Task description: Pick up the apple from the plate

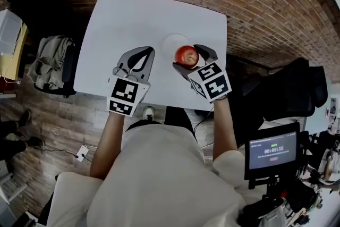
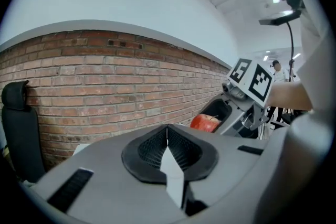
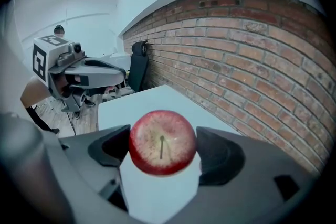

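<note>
A red apple (image 1: 186,55) is clamped between the jaws of my right gripper (image 1: 189,56), held just over the near edge of the small white plate (image 1: 172,41). From the right gripper view the apple (image 3: 162,141) shows its stem end, with a dark pad pressed on each side. My left gripper (image 1: 139,57) hovers above the white table (image 1: 133,24) to the left of the plate, jaws shut together with nothing between them (image 2: 168,145). The left gripper view catches the apple (image 2: 205,123) in the other gripper.
The white table stands against a brick wall (image 1: 255,2). A black chair (image 1: 58,64) draped with clothes sits at the left, another dark chair (image 1: 297,90) at the right, and a screen with a timer (image 1: 272,152) is at lower right.
</note>
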Demonstrator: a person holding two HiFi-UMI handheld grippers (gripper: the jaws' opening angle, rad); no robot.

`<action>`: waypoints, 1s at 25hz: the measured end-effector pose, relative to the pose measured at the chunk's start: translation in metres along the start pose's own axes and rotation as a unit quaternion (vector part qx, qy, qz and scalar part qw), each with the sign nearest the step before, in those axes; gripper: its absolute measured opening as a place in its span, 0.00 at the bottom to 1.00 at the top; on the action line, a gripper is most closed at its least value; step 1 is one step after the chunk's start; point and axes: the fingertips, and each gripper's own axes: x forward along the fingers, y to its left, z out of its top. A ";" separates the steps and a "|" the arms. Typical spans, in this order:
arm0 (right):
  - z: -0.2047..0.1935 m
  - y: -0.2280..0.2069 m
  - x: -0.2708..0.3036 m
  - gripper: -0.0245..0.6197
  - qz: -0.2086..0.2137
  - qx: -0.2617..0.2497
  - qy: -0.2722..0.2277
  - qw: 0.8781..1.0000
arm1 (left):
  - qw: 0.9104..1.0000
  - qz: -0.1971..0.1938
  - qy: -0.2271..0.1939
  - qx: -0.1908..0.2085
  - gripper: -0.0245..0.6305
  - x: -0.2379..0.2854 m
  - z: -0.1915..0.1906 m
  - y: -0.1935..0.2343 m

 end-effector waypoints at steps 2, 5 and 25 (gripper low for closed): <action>0.004 0.001 -0.010 0.64 -0.008 0.003 -0.009 1.000 | 1.000 -0.008 -0.006 0.001 0.05 -0.003 0.006 -0.003; 0.009 0.005 -0.024 0.64 -0.012 0.009 -0.023 1.000 | 1.000 -0.018 -0.016 0.001 0.05 -0.008 0.017 -0.010; 0.034 0.009 -0.109 0.64 -0.093 0.021 -0.104 0.990 | 0.993 -0.076 -0.074 0.055 0.05 -0.015 0.079 -0.039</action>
